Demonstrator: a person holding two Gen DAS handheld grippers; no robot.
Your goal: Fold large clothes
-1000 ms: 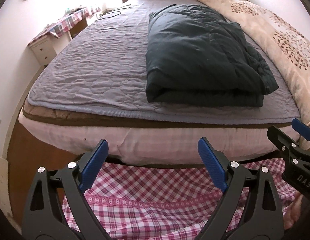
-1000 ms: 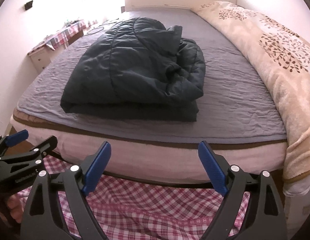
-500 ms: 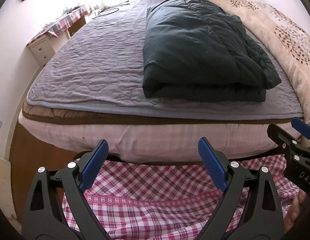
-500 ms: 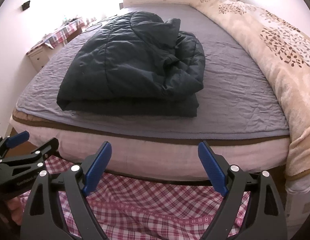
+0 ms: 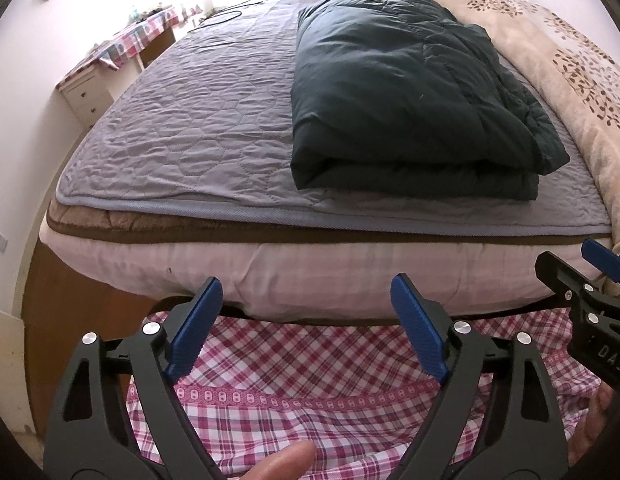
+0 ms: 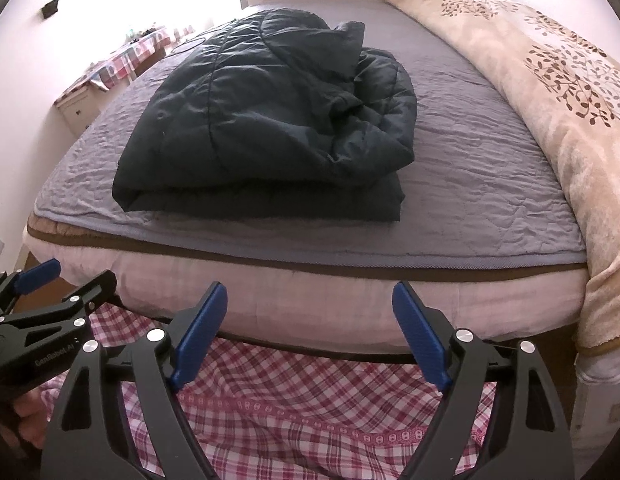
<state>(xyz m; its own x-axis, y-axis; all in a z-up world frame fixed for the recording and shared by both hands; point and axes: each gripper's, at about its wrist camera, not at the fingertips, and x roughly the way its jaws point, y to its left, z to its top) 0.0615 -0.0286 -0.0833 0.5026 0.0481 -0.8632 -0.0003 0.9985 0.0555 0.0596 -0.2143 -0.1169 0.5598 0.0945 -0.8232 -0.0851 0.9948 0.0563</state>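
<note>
A dark green padded jacket (image 5: 406,92) lies folded into a thick rectangle on the grey quilted bed cover (image 5: 205,120); it also shows in the right wrist view (image 6: 269,120). My left gripper (image 5: 305,308) is open and empty, held off the foot of the bed, well short of the jacket. My right gripper (image 6: 310,312) is open and empty too, beside the left one. Each gripper shows at the edge of the other's view: the right one (image 5: 590,280) and the left one (image 6: 49,292).
A beige leaf-print blanket (image 5: 570,64) runs along the bed's right side. A small desk with a checked cloth (image 5: 125,48) stands left of the bed by the wall. A pink checked cloth (image 5: 310,392) hangs below the grippers, under the mattress edge (image 5: 310,276).
Both grippers have moved a little closer to the foot of the bed and tilted slightly down. The jacket has not moved. Both jaws stay open.
</note>
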